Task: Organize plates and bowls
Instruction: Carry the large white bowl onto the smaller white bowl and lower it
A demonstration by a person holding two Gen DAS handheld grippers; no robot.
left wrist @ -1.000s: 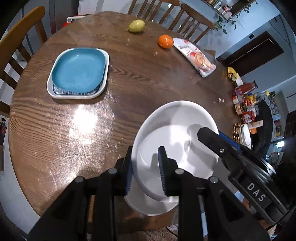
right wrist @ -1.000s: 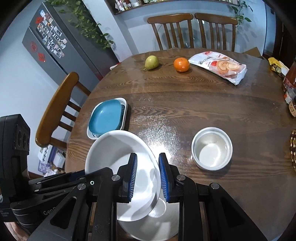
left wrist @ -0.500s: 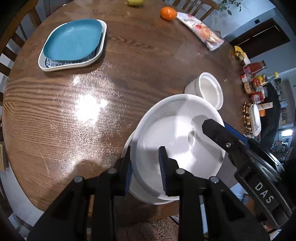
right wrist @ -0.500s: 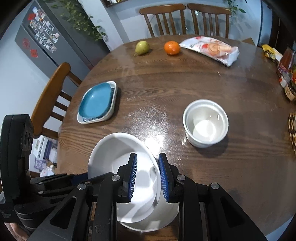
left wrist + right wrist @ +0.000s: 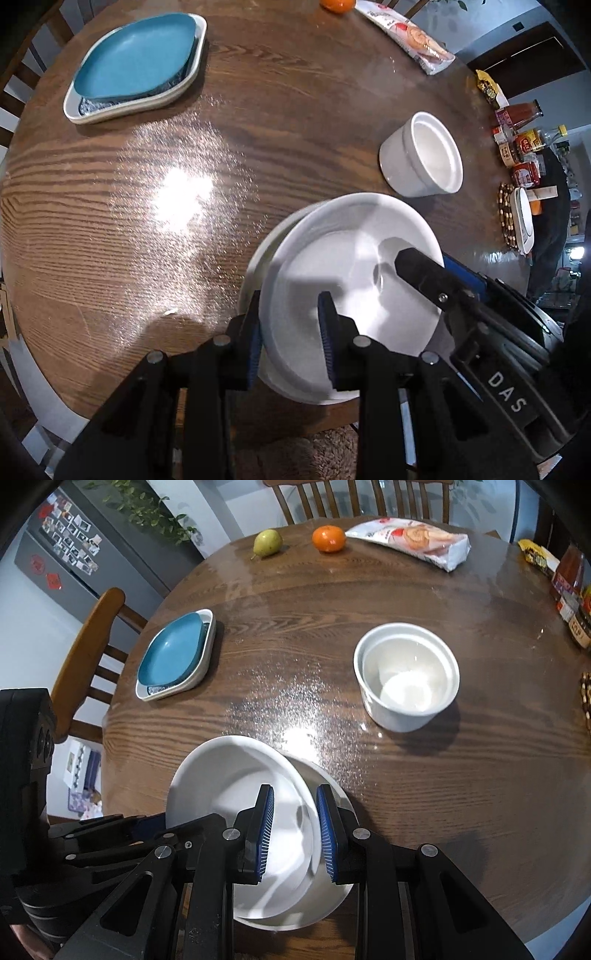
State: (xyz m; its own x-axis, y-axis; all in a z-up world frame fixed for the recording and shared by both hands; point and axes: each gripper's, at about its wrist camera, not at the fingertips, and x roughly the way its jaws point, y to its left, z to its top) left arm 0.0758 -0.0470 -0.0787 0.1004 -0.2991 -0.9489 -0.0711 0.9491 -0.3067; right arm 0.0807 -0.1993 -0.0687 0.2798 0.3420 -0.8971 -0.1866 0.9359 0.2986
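Right wrist, white bowl [image 5: 236, 794] tilted (rim leftward)

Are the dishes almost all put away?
Partly. The blue plate already sits on the white tray plate. Both grippers, left and right, hold a white bowl just over another white dish. The small white bowl stands alone.

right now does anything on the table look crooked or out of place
Yes: the large white bowl, gripped at opposite rims by the left gripper and right gripper, sits tilted and off-centre over a second white dish beneath it, not nested. The blue plate also lies askew in its white dish.
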